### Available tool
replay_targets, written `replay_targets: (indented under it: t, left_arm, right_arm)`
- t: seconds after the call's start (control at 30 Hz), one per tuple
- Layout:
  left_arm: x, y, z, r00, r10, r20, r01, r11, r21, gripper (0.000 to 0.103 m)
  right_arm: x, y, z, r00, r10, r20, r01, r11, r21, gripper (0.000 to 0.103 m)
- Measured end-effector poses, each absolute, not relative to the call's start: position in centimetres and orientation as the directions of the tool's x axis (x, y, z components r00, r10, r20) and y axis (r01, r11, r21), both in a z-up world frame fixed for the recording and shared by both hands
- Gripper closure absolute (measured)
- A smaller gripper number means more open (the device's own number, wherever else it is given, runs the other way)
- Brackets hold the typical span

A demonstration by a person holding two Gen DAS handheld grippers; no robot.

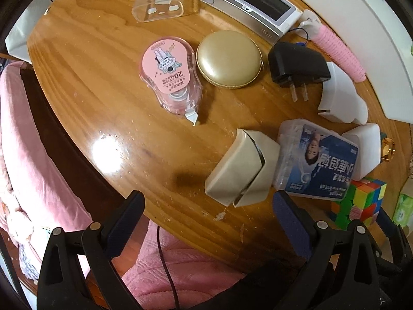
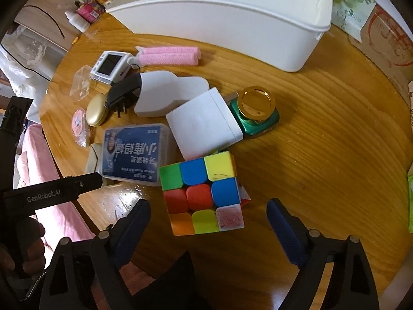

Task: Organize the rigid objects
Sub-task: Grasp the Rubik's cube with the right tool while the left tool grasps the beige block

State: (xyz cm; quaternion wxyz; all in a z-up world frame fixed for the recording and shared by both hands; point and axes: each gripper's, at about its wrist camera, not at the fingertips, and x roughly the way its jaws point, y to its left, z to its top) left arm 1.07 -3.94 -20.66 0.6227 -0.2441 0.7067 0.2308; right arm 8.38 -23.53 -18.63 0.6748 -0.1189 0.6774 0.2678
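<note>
The right gripper (image 2: 209,214) hangs with its fingers spread wide and nothing between them, lined up on the puzzle cube (image 2: 202,193), which sits on the wooden table (image 2: 322,155) just ahead of the tips. The left gripper (image 1: 209,206) is likewise released and empty, its gap facing the beige clip-shaped piece (image 1: 241,168).

Taking the cube as the landmark: the floss box (image 2: 135,152) lies just to its left, almost touching; the white block (image 2: 204,126) sits right behind it, and the green jar with a gold lid (image 2: 255,112) is behind and to its right. Further back stands the white bin (image 2: 232,20), the likely home for these things.

The step in hand looks like a grasp on the cube. To do it well, I would bring the right fingers down so each pad meets a flat side face squarely, not a corner, since the cube sits slightly turned and a skewed pinch could twist it out. The left-hand finger has little room beside the floss box, so it should slide in carefully or the box will be nudged.

To the cube's right the tabletop is bare, giving open room to swing out and then carry toward the bin. The table's near edge is close below the cube, so any slip toward the person risks a drop
</note>
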Motion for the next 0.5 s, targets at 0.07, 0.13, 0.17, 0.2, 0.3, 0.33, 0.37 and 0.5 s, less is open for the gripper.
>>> replay_targets:
  t: [0.07, 0.13, 0.17, 0.2, 0.3, 0.33, 0.37, 0.5]
  left_arm:
    - [1.5, -3.9, -21.4, -0.118, -0.041, -0.992, -0.621, 0.782, 0.042, 0.009]
    - [2.0, -3.9, -21.8, -0.116, -0.051, -0.992, -0.617, 0.786, 0.032, 0.009]
    - [2.4, -4.0, -21.7, -0.114, -0.049, -0.992, -0.613, 0.789, 0.032, 0.009]
    - [2.7, -4.1, -21.7, -0.111, -0.044, -0.993, -0.607, 0.794, 0.032, 0.010]
    - [3.2, -4.6, -21.9, -0.091, -0.042, -0.995, -0.591, 0.806, 0.020, 0.015]
    - [3.7, -4.6, -22.0, -0.089, -0.043, -0.995, -0.588, 0.809, 0.018, 0.016]
    - [3.9, -4.6, -21.9, -0.088, -0.046, -0.995, -0.587, 0.810, 0.014, 0.017]
    - [4.2, -4.0, -21.8, -0.067, -0.062, -0.996, -0.590, 0.807, -0.011, 0.024]
  right_arm:
    - [8.5, -23.5, -18.8, -0.065, 0.197, -0.978, -0.521, 0.829, 0.201, 0.013]
    - [8.5, -23.5, -19.0, -0.071, 0.196, -0.978, -0.519, 0.830, 0.204, 0.018]
    - [8.5, -23.5, -19.1, -0.074, 0.194, -0.978, -0.518, 0.831, 0.204, 0.019]
    - [8.5, -23.5, -19.1, -0.076, 0.192, -0.978, -0.517, 0.831, 0.204, 0.021]
    - [8.5, -23.7, -19.2, -0.080, 0.193, -0.978, -0.512, 0.834, 0.207, 0.028]
    - [8.6, -23.7, -19.2, -0.079, 0.192, -0.978, -0.511, 0.835, 0.205, 0.029]
    - [8.6, -23.8, -19.3, -0.080, 0.190, -0.979, -0.510, 0.836, 0.204, 0.032]
    - [8.6, -23.9, -19.5, -0.091, 0.194, -0.977, -0.510, 0.834, 0.213, 0.037]
